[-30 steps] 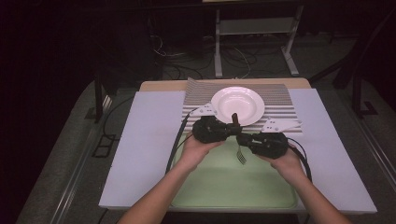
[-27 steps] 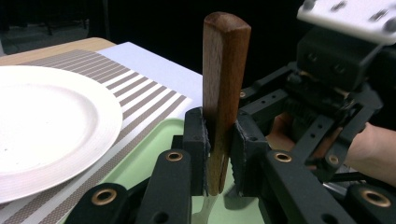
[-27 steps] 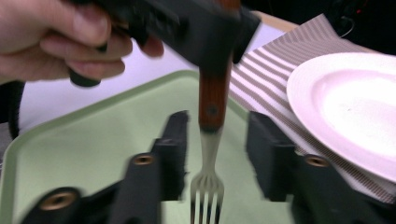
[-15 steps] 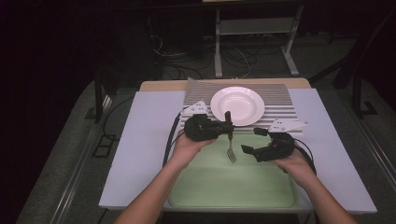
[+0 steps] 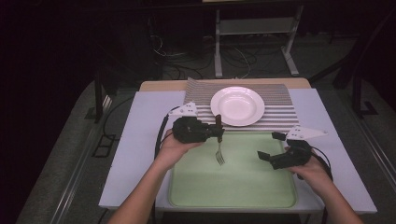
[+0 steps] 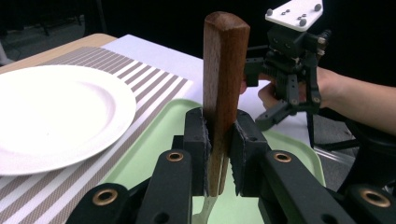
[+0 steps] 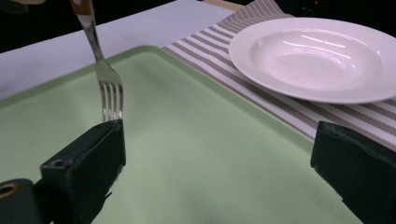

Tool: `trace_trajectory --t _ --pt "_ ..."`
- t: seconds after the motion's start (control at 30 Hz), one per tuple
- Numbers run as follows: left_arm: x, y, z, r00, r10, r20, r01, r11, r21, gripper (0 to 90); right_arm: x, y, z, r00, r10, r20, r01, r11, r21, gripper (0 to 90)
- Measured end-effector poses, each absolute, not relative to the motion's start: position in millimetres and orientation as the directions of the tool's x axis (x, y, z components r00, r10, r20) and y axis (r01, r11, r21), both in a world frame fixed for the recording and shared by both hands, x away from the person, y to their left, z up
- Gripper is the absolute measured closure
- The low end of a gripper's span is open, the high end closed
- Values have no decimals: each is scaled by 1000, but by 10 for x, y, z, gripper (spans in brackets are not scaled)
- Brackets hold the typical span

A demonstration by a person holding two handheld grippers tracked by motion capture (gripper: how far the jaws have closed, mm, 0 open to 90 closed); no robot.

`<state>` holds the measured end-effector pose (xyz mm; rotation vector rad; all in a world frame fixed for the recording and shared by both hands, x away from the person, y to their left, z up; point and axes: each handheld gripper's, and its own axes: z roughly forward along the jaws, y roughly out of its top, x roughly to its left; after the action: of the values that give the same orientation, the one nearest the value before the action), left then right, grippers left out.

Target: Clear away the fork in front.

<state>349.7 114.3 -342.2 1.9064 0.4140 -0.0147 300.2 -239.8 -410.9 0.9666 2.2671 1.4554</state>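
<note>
You've got the fork [image 5: 218, 144] in your left gripper [image 5: 212, 132]. Its jaws are squeezed tight on the brown wood handle, approx. at the middle of it. Your right gripper [image 5: 269, 147] has just been opening its jaws. They stand wide now w/ nothing between them, off to the right and well apart from the fork.

The fork hangs in the air over the green tray [image 5: 233, 186], near the tray's far edge. The white plate [image 5: 237, 105] sits beyond it on the striped mat [image 5: 280, 105], on the desk [image 5: 140, 140].

How it'll handle, I think: it's light and stiff. It won't bend and it won't break if it bumps. The metal part looks shiny and smooth, so it could slip in the jaws. The wood handle is flat-sided and less slick, so that's the best place to hold it. You're holding it there already, good. A grip nearer the middle of the handle keeps it from swinging.

Which way it points: the fork is long and thin, and its long line runs approx. straight up and down. The handle end is on top, sticking up above the jaws, as the left gripper view shows. The prongs [image 7: 111, 100] point down at the tray. In the right gripper view the prongs hang just above the tray, and I can't tell if they touch it.
</note>
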Motion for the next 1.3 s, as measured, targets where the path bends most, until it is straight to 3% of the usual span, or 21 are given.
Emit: trace_trajectory --t 0.83,1.3 --pt "3102 1944 -3489 897 323 -301 396 -289 872 773 2704 -2763 -4334 -690 709 144 422 233 876 34" --pt "3094 2022 -3609 883 342 -321 425 -293 857 767 2711 -2758 -4331 -691 710 137 413 232 881 40"
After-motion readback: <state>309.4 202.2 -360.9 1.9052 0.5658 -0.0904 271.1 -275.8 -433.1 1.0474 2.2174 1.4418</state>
